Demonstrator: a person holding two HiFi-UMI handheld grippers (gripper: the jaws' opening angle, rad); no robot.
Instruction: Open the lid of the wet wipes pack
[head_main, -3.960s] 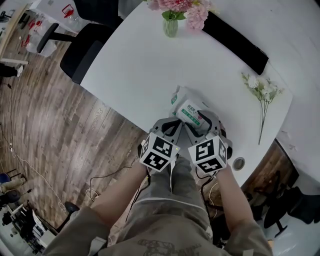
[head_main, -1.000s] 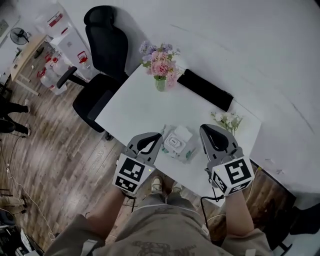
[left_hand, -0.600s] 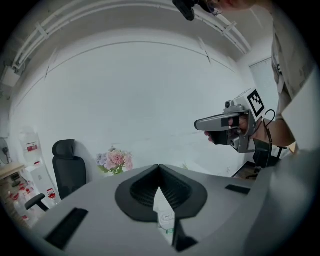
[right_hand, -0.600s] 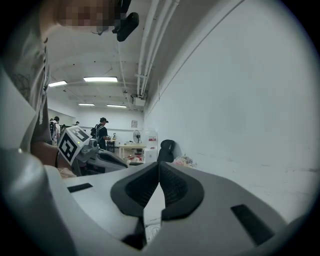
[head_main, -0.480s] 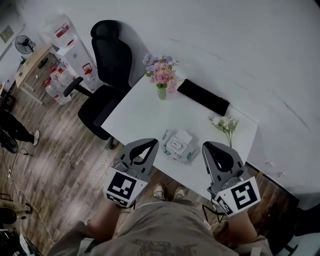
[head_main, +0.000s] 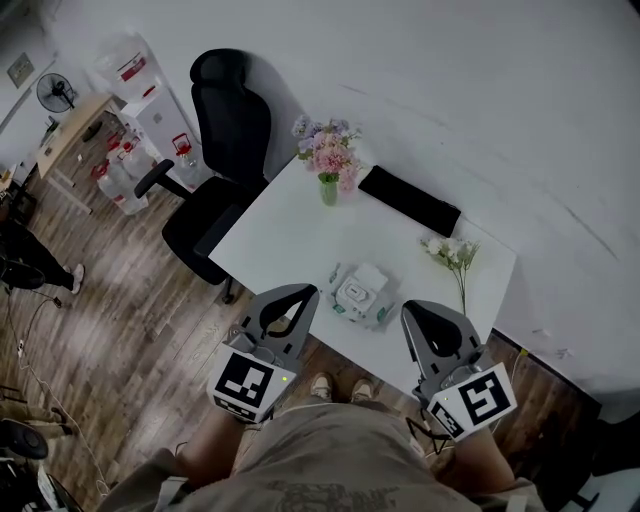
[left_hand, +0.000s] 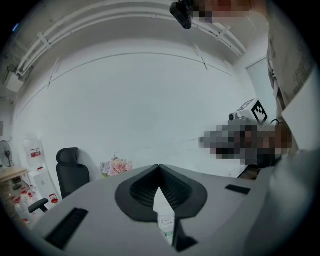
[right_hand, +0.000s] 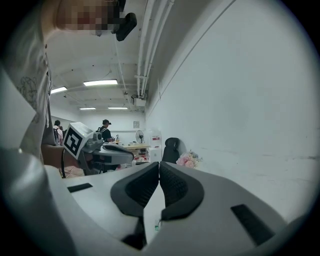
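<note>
The wet wipes pack (head_main: 358, 294) lies near the front edge of the white table (head_main: 290, 235). It is white with green ends, and a white flap at its far side looks folded back. Both grippers hang well above the table, apart from the pack. My left gripper (head_main: 312, 292) is to the pack's left, shut, with nothing between its jaws. My right gripper (head_main: 406, 309) is to its right, also shut and empty. In the left gripper view the jaws (left_hand: 159, 167) meet at the tips, and a strip of the pack (left_hand: 166, 223) shows below them. The right gripper (right_hand: 159, 164) points along the wall.
A vase of pink flowers (head_main: 328, 160), a flat black object (head_main: 410, 200) and a white flower sprig (head_main: 452, 254) sit on the table's far half. A black office chair (head_main: 215, 130) stands at its left end. People stand far back (right_hand: 105, 129).
Four seconds ago both grippers were down at the pack. Over the last second they have risen and drawn back toward me, and the table looks smaller and farther.
</note>
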